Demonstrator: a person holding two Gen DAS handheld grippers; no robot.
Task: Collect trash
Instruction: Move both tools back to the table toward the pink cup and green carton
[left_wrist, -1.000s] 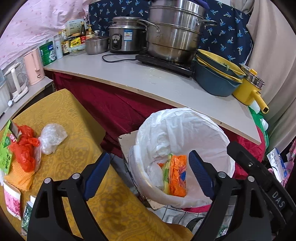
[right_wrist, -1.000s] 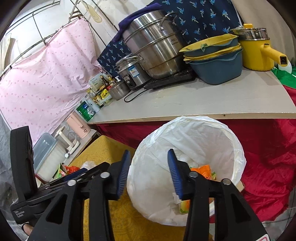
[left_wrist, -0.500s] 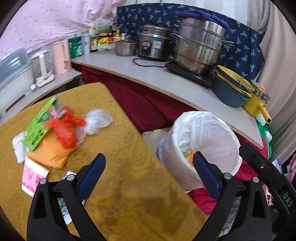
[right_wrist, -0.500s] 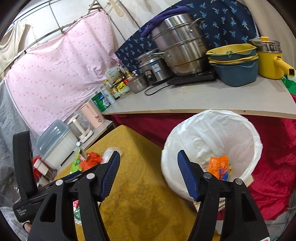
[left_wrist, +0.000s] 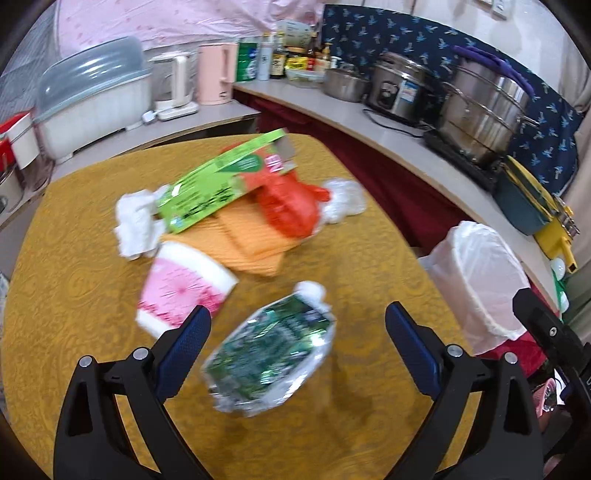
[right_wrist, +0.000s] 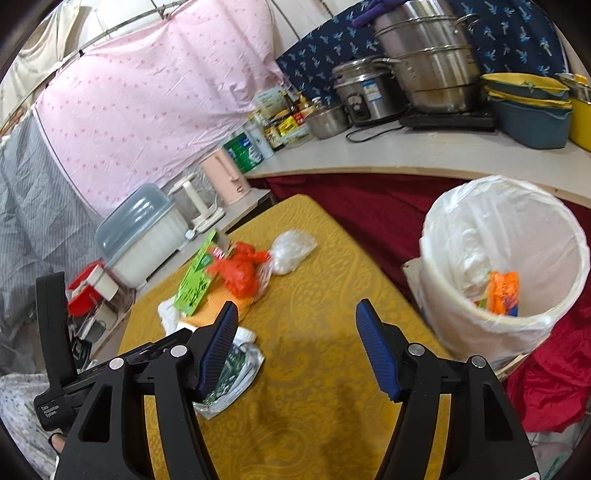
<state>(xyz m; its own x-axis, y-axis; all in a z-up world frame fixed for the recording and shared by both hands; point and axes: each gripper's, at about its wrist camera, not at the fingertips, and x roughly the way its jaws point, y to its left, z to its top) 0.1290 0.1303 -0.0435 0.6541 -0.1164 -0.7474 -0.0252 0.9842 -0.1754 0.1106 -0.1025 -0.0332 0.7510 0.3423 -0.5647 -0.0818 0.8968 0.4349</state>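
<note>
Trash lies on the yellow table (left_wrist: 369, 243): a green foil wrapper (left_wrist: 269, 350), a pink-and-white packet (left_wrist: 181, 291), a green box (left_wrist: 221, 181), a red plastic bag (left_wrist: 291, 206), orange cloths (left_wrist: 251, 240), a clear bag (left_wrist: 343, 199) and white tissue (left_wrist: 136, 225). My left gripper (left_wrist: 297, 347) is open and empty, just above the foil wrapper. My right gripper (right_wrist: 295, 343) is open and empty over the table, with the wrapper (right_wrist: 232, 373) by its left finger. The white-lined bin (right_wrist: 506, 258) stands right of the table and holds orange trash (right_wrist: 502, 291).
A counter (left_wrist: 406, 140) behind carries steel pots (left_wrist: 484, 107), a rice cooker (left_wrist: 399, 92), bottles, a pink kettle (left_wrist: 218, 74) and stacked bowls (left_wrist: 524, 199). A covered dish rack (left_wrist: 92, 99) stands at the left. Red cloth (right_wrist: 546, 380) lies under the bin.
Both grippers have swung left, away from the bin and over the table. The trash pile has come into close view, and the foil wrapper now lies between the left fingers.
</note>
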